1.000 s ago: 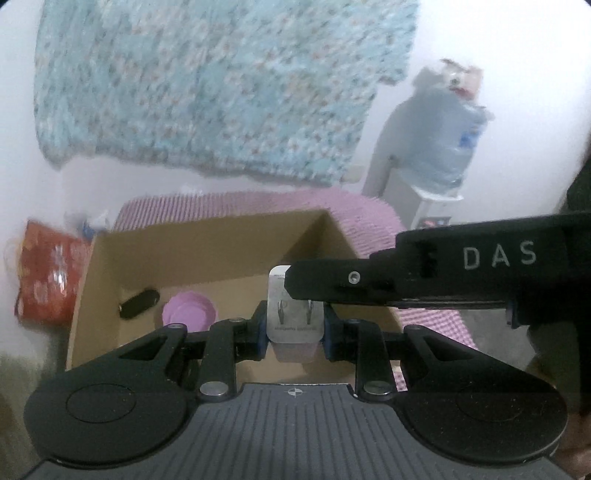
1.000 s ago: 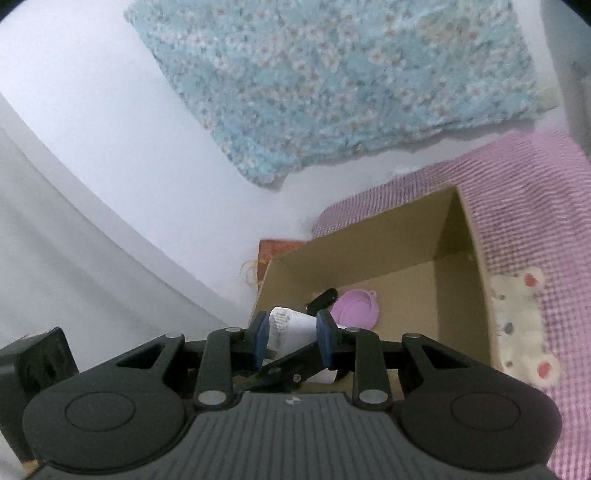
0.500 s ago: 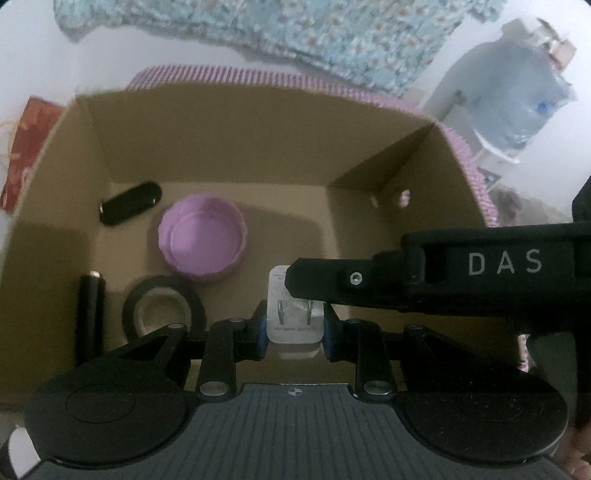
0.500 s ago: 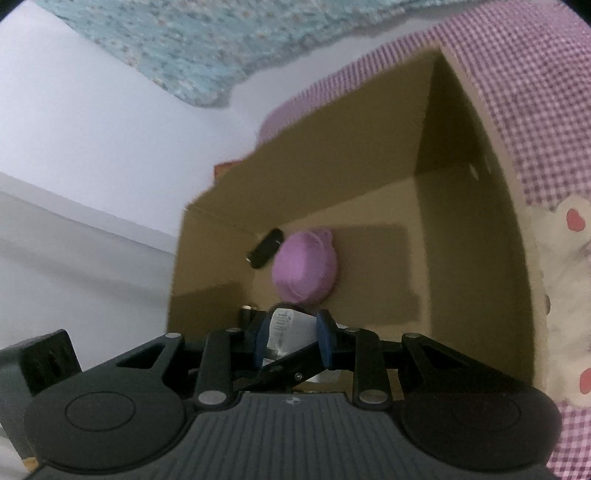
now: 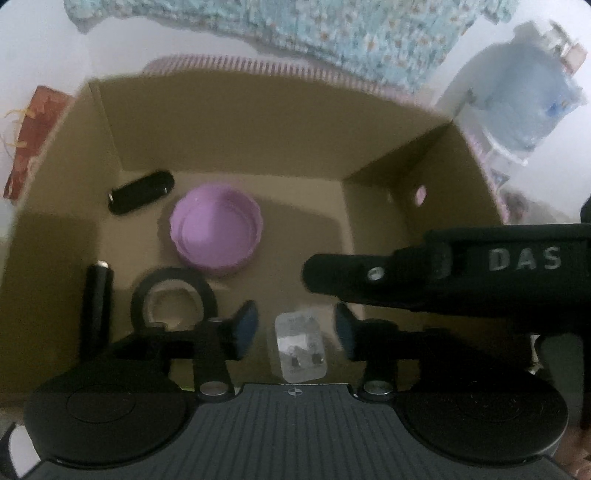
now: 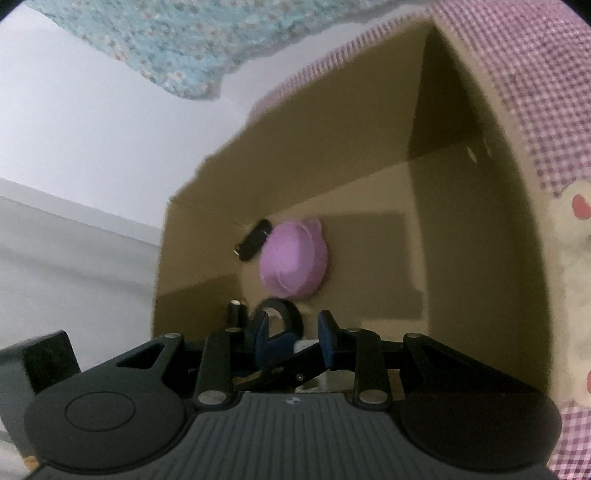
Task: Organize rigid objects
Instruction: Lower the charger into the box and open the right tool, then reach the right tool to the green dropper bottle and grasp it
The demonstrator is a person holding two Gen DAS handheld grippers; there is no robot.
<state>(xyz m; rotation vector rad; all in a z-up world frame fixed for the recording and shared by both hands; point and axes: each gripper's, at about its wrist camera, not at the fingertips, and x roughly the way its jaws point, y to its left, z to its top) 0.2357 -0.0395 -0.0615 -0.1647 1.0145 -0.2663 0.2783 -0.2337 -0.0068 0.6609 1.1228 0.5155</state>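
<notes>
Left gripper [image 5: 293,330] jaws opening, releasing a small white charger [image 5: 301,347] into the cardboard box [image 5: 229,122]: light, rigid, slick-sided, best pinched across flat faces. Right gripper [image 6: 291,341] jaws unclear.

Home, likely a bedroom: pink gingham bedspread [image 6: 546,92], floral blue cloth [image 5: 332,33] on white wall, water jug [image 5: 524,96] in corner, cardboard box [image 5: 229,122] on bed.

dim, soft indoor light; cardboard box [image 5: 229,122] interior shadowed; slight motion blur, fisheye bending at edges.
</notes>
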